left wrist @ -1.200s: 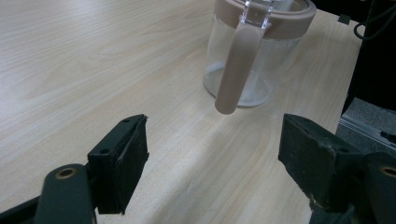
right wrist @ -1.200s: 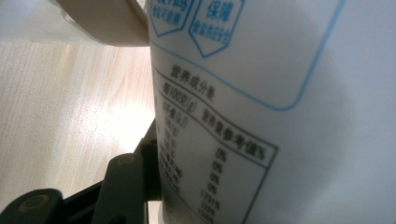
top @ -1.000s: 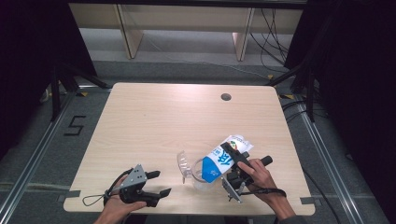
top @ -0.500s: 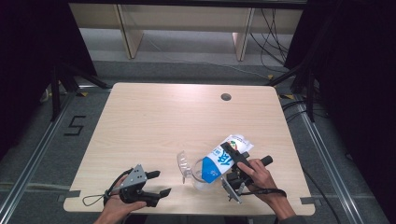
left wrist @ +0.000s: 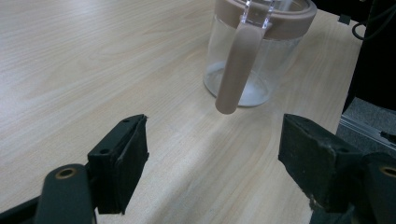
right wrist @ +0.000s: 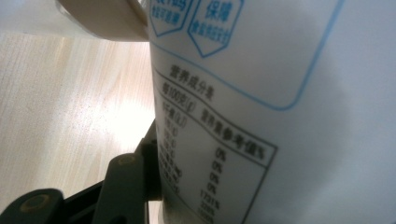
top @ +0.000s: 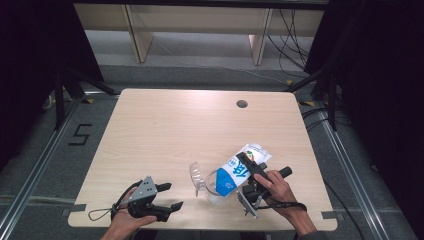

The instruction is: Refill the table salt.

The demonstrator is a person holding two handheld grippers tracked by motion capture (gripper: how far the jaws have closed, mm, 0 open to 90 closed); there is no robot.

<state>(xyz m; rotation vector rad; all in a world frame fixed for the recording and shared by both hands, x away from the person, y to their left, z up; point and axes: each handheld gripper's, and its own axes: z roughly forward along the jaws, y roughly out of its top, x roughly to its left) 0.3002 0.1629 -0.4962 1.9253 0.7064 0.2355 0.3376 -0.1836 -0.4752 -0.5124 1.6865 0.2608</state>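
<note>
The right gripper [top: 248,172] pinches a white and blue printed bag [top: 241,169], tilted mouth-down over the clear glass jar with a tan rim [top: 212,189] just left of it, near the front edge of the light wooden table [top: 190,130]. The left gripper [top: 169,196], jaws spread and empty, rests well left of the jar by that same edge; beyond both grippers the tabletop lies bare.

One table [top: 165,135] carries one clear jar [left wrist: 254,60], one white-and-blue pouch [top: 240,167] tilted over that jar, and two grippers: a left gripper [top: 167,197] well left of the jar, a right gripper [top: 250,172] clamping the pouch.
</note>
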